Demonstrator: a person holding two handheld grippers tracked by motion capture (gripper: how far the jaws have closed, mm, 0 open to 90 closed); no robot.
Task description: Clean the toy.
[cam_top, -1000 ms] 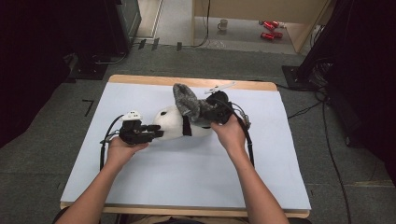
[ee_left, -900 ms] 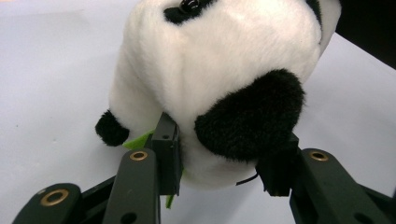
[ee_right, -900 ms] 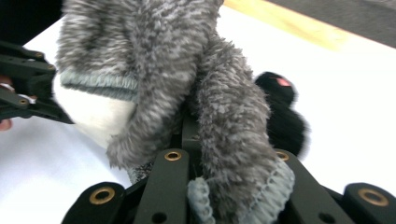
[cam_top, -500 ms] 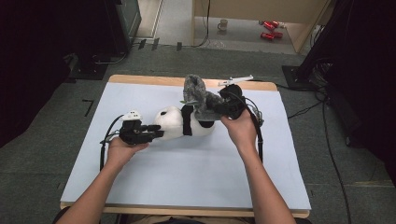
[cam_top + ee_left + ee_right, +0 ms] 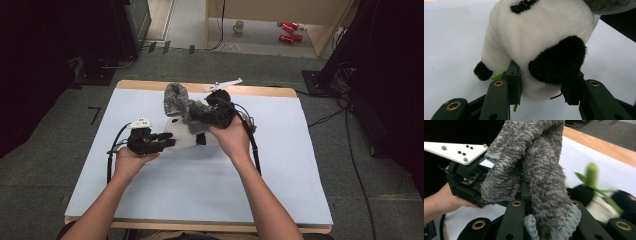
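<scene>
Jaws of the left gripper (image 5: 167, 141) clamped on the plush panda (image 5: 536, 50), pinning its white body near the middle of the table (image 5: 150, 200). Farther right, jaws of the right gripper (image 5: 197, 116) pressed tight on the grey fuzzy cloth (image 5: 534, 170), lifted above the panda. Best done slowly: keep the panda anchored low, draw the cloth up and away evenly, avoid snagging the green sprig (image 5: 594, 182) or dragging the toy.
</scene>
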